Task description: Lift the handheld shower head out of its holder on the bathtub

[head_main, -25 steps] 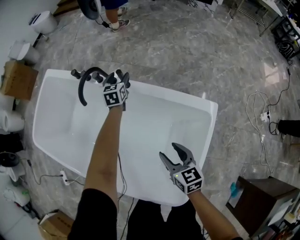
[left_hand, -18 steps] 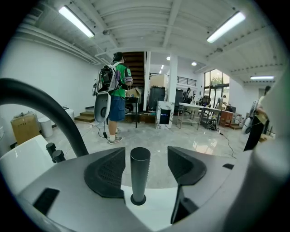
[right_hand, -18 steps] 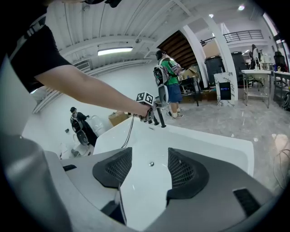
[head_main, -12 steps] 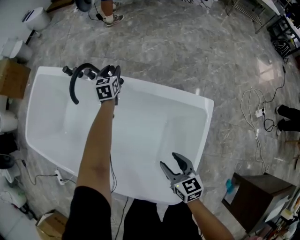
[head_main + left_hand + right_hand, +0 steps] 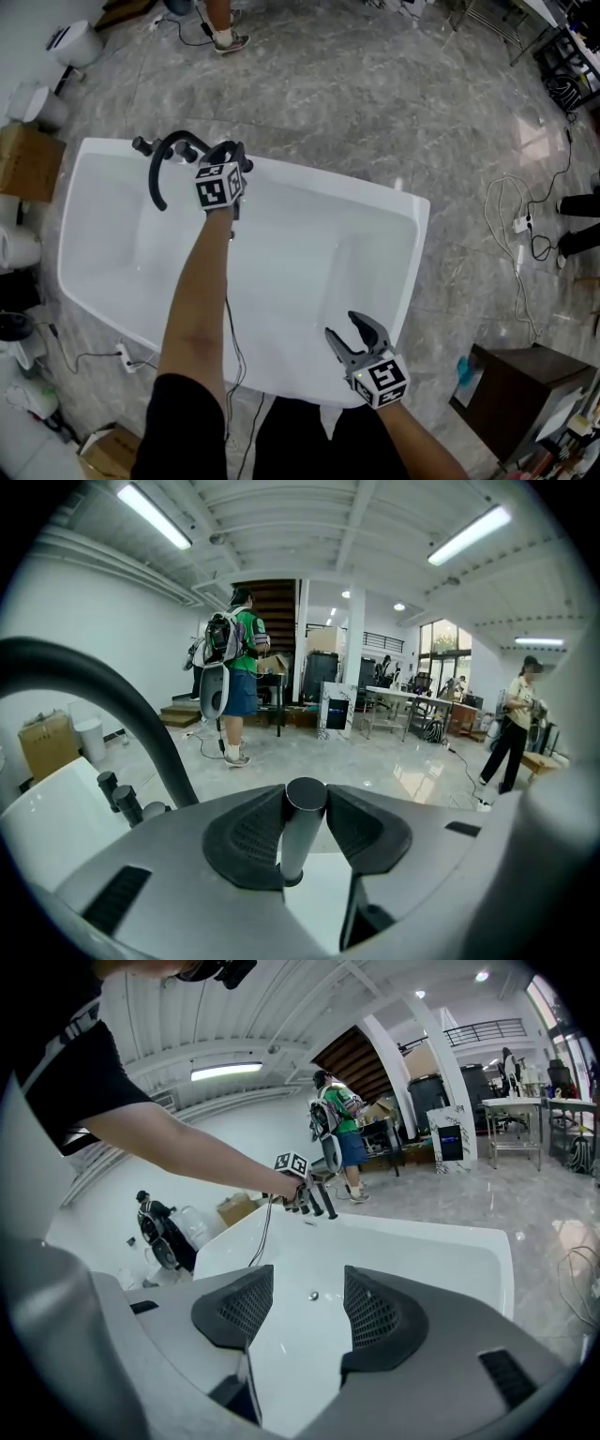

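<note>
The shower head [image 5: 300, 841] stands upright at the bathtub's [image 5: 412, 217] far rim, beside the black curved spout [image 5: 156, 178]. From above it is covered by the left hand-held gripper [image 5: 232, 152], whose closing jaws touch it on both sides, and its lower end is hidden. The right hand-held gripper [image 5: 349, 330] hangs wide and empty over the near rim, with the open white basin between the two.

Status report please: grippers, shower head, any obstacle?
Left gripper closing on black cylindrical handheld shower head, not yet lifted. Right gripper open, empty, over white bathtub. Nothing blocking.
</note>
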Available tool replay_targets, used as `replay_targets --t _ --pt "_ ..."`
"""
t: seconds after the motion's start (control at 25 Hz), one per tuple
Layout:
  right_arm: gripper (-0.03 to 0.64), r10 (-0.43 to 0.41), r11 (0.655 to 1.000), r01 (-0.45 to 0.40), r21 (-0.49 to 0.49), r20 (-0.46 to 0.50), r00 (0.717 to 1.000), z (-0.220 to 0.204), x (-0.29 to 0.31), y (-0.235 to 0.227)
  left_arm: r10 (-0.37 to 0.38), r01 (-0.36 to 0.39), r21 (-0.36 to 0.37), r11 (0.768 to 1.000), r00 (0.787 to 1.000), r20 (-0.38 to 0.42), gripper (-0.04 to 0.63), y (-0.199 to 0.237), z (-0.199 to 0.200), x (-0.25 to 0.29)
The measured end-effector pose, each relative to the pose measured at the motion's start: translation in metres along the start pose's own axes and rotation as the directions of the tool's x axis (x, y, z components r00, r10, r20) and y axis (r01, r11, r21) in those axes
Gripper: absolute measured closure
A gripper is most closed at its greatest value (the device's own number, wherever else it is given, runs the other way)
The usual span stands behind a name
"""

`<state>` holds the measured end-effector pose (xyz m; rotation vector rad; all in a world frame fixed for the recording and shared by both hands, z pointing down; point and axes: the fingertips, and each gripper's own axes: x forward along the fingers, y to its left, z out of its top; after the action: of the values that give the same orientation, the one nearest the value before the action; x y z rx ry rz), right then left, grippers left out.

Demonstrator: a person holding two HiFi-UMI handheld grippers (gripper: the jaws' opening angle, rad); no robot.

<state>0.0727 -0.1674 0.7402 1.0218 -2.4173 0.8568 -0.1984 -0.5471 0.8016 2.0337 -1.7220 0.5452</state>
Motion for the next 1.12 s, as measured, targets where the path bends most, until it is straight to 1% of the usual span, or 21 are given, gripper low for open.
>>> replay_targets --t 0.12,0.24,0.44,0.68,0.92,1.12 --pt "0.398 -0.002 1.000 0.002 -0.001 0.002 1.000 0.005 -0.003 0.008 -0.005 0.006 0.027 1.000 1.000 -0.011 0.466 -0.001 0.002 -0.010" --pt "0.399 -0.003 1.000 0.003 -0.003 0.011 1.000 0.011 -0.010 0.015 0.006 -0.006 0.018 1.000 1.000 0.000 0.466 0.002 0.010 -0.024" --pt "0.399 0.011 1.000 -0.010 -0.024 0.030 1.000 0.026 -0.023 0.035 0.015 -0.015 0.009 1.000 1.000 -0.013 0.466 0.002 0.025 -0.049" --pt "0.399 0.009 0.999 -0.005 -0.047 0.071 0.997 0.049 -0.035 0.058 0.022 -0.022 0.000 1.000 1.000 0.014 0.466 0.002 0.050 -0.077" --pt "0.399 0.005 0.998 0.001 -0.064 0.103 0.995 0.063 -0.048 0.072 0.014 -0.015 0.025 1.000 0.999 0.043 0.466 -0.003 0.082 -0.098" --pt "0.399 -0.009 0.998 0.015 -0.053 0.119 0.993 0.068 -0.062 0.078 0.010 -0.013 0.041 0.999 0.998 0.069 0.466 -0.006 0.112 -0.115"
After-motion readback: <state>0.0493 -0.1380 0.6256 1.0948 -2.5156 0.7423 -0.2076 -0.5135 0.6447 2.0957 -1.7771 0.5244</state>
